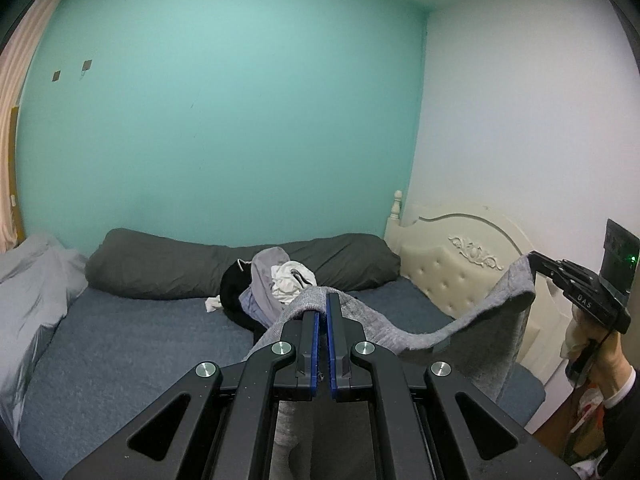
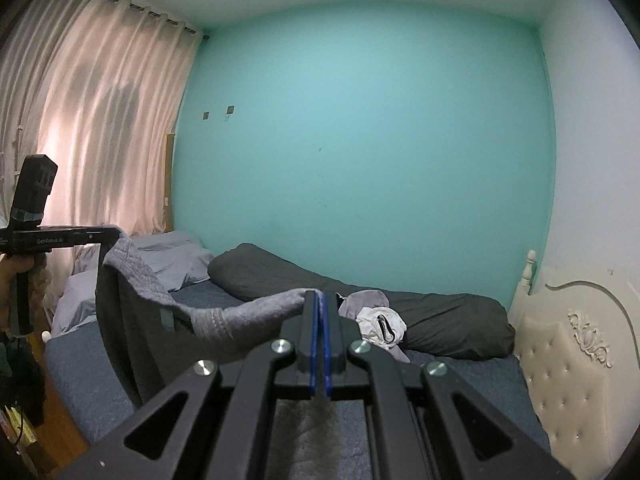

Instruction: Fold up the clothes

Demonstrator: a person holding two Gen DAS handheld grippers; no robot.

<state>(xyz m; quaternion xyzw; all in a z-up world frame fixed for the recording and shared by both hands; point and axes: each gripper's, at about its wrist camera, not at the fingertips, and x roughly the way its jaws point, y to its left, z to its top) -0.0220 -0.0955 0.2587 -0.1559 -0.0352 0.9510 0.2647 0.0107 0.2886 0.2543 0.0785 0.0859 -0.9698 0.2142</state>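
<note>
A grey knit garment hangs in the air over the bed, stretched between both grippers. My left gripper is shut on one edge of it, the cloth draping over the fingertips and down below. The right gripper shows at the right edge of that view, pinching the other edge, a person's hand on its handle. In the right wrist view my right gripper is shut on the grey garment, which sags leftward to the left gripper.
A pile of clothes, grey, black and white, lies mid-bed against a dark grey bolster. The blue-grey bedspread spreads in front. Pale pillows lie left, a cream headboard right. Pink curtains hang beside the bed.
</note>
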